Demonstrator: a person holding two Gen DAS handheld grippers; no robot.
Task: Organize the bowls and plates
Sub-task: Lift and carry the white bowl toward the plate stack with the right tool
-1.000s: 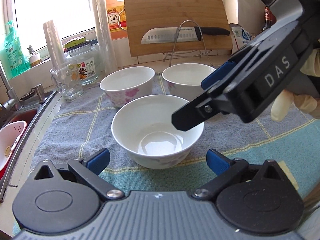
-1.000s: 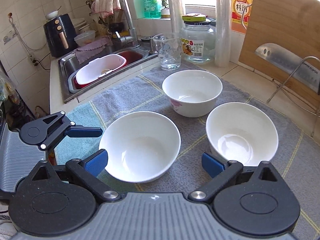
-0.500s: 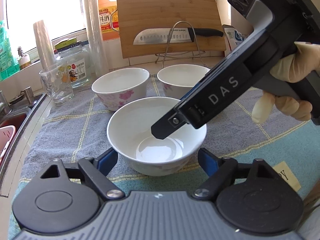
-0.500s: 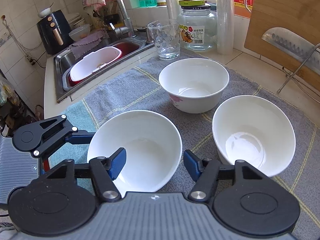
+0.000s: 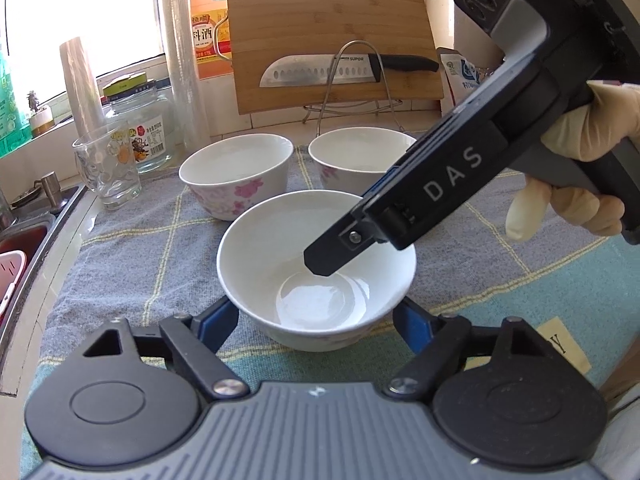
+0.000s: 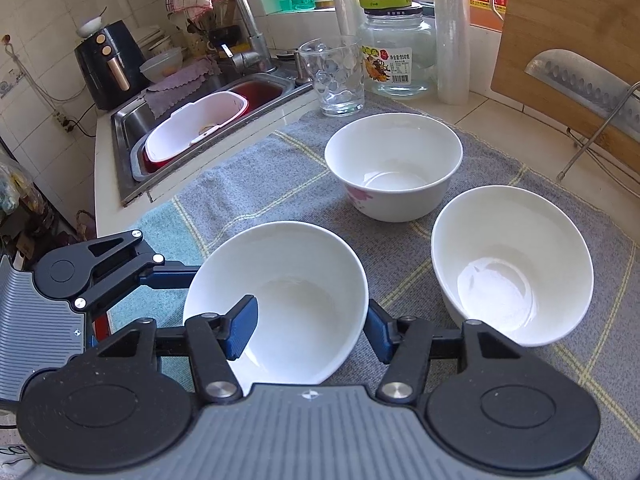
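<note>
Bowls sit three to the grey checked towel [image 6: 288,184]. The nearest bowl [image 6: 280,304] is clamped from two sides: the left gripper [image 5: 316,320] squeezes its outer walls low down, while the right gripper [image 6: 308,326] pinches its rim, one blue pad inside and one outside. Behind stand a flowered bowl [image 6: 394,168] and a plain bowl [image 6: 512,264], apart, with a glass [image 6: 334,76] and jar [image 6: 396,52] beyond.
</note>
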